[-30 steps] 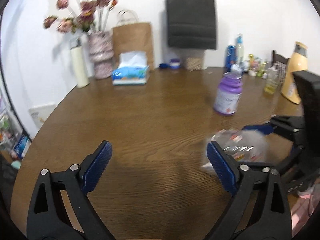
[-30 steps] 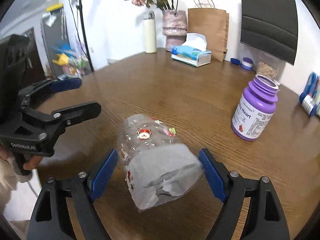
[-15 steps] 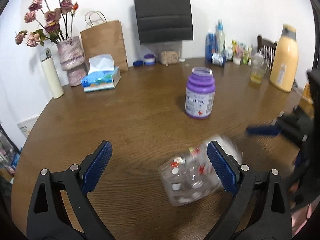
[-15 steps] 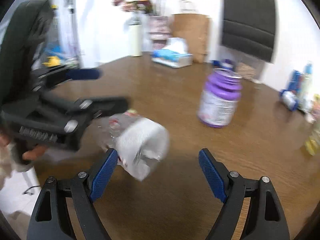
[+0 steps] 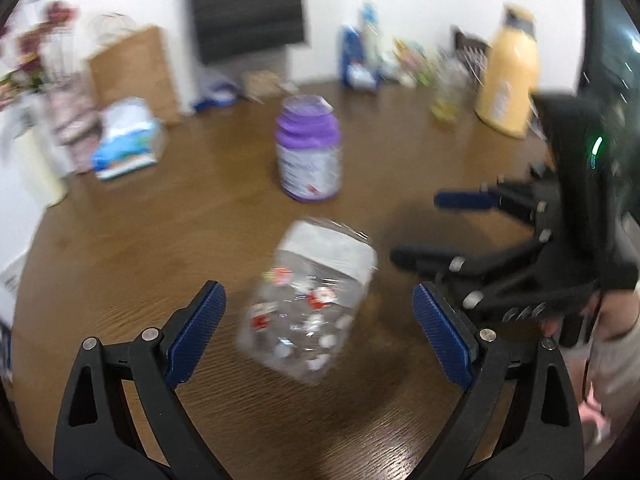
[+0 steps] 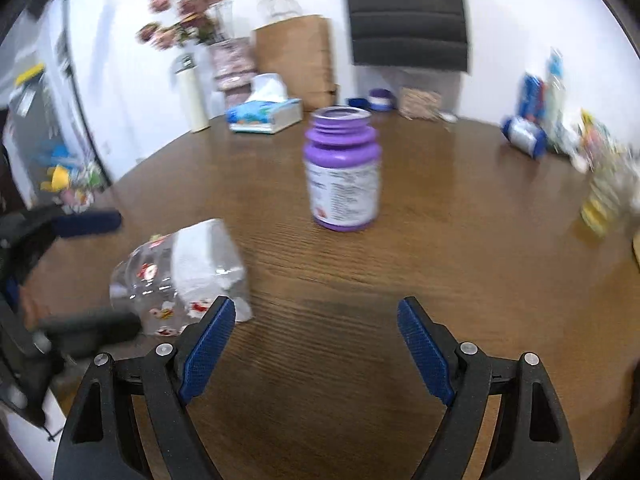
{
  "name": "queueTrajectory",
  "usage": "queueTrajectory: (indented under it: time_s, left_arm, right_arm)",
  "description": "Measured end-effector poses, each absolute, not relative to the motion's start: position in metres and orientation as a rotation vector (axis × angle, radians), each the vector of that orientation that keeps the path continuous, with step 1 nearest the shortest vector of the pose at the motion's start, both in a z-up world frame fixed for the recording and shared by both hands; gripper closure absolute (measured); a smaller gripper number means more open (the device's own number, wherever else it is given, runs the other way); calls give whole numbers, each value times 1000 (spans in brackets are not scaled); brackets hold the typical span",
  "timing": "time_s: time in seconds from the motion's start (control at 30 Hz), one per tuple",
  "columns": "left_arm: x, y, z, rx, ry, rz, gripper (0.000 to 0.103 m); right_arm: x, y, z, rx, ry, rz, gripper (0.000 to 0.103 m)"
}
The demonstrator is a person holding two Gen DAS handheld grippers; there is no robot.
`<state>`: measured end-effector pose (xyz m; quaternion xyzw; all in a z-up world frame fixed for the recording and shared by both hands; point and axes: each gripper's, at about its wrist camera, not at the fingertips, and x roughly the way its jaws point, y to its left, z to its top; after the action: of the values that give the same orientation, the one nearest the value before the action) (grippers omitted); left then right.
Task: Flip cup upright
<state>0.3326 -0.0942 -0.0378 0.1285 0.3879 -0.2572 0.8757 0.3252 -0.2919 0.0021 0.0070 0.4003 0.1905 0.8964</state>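
The clear plastic cup (image 5: 312, 304) with small stickers and a white band lies on its side on the brown table (image 5: 160, 240). It sits between the open jaws of my left gripper (image 5: 320, 332), touching neither pad. In the right wrist view the cup (image 6: 180, 276) lies to the left, beside the left finger of my right gripper (image 6: 316, 340), which is open and empty. The right gripper also shows in the left wrist view (image 5: 440, 228), to the right of the cup.
A purple jar (image 6: 342, 168) stands upright beyond the cup. A tissue box (image 6: 266, 114), vase of flowers (image 6: 230, 64), paper bags (image 6: 296, 60), a yellow bottle (image 5: 508, 76) and small bottles (image 6: 536, 120) line the table's far edge.
The cup left the right gripper's jaws and now lies between the left gripper's jaws. The right gripper swung away to the right; the left gripper turned toward the cup.
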Motion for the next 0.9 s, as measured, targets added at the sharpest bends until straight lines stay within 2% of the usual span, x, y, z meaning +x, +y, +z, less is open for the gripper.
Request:
queueTrajectory:
  time_s: [0.07,0.1,0.13,0.23,0.33,0.4,0.53,0.63,0.9]
  left_arm:
    - [349,-105,-51,327,885,-521,17]
    - [353,-108,-56,346,906,-509,37]
    - [358,-111,-60,347,926,-516,40]
    - [361,-109,-58,314,920,-547,41]
    - [354,-105,-44,276,839,-535,42]
    - [350,-102,-31,260,769,-511,42]
    - [338,-94,5,246,501,-452,41]
    - [344,-86,23,199,408,-421,41]
    - [385,-51,43,-11,272,-410,41]
  right_arm:
    - [323,-305,0,72,845,397,15]
    - [321,-310,0,88,848,397,15]
    - [318,-314,0,95,849,394,15]
    - [313,-322,1,106,848,392,15]
    - [314,-328,10,160,819,439,15]
    - [322,-327,23,215,794,507,15]
    - [349,-313,57,327,749,708,15]
    - [380,-295,82,400,735,845,15]
    - [461,-244,93,595,834,1042,16]
